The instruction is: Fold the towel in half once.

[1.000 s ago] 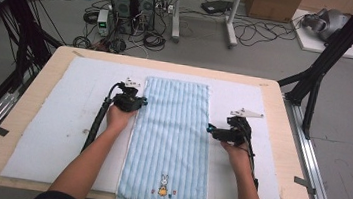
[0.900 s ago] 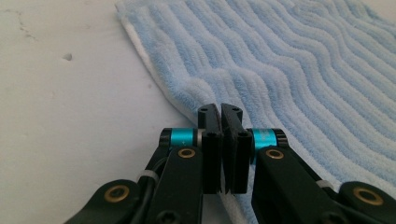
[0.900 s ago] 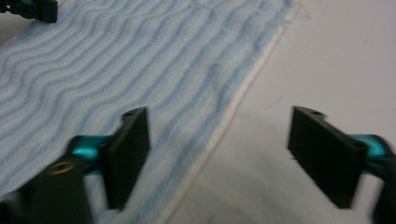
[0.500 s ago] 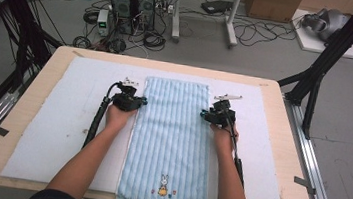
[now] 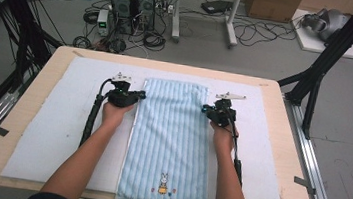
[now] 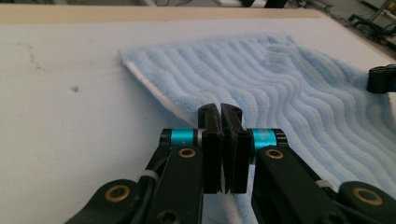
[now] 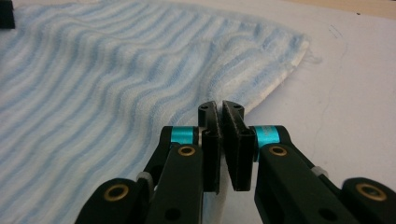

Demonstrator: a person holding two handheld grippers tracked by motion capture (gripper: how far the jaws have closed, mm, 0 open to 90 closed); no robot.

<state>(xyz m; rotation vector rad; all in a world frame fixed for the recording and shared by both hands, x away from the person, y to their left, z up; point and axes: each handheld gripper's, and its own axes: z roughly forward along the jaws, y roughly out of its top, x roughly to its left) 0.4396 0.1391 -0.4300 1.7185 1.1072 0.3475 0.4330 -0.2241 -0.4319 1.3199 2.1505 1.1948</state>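
High view: both tools, left (image 5: 137,95) and right (image 5: 207,109), clamped on towel (image 5: 169,134) long edges.

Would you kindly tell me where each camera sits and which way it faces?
High view: above the person's side, looking forward and down on the table; both forearms show, with the left tongs and right tongs.
Left gripper view: rides on the left tongs, looking along shut jaws pinching the towel edge.
Right gripper view: rides on the right tongs, jaws just closed on the opposite edge.
Shared: all three show the blue striped towel on the white mat.
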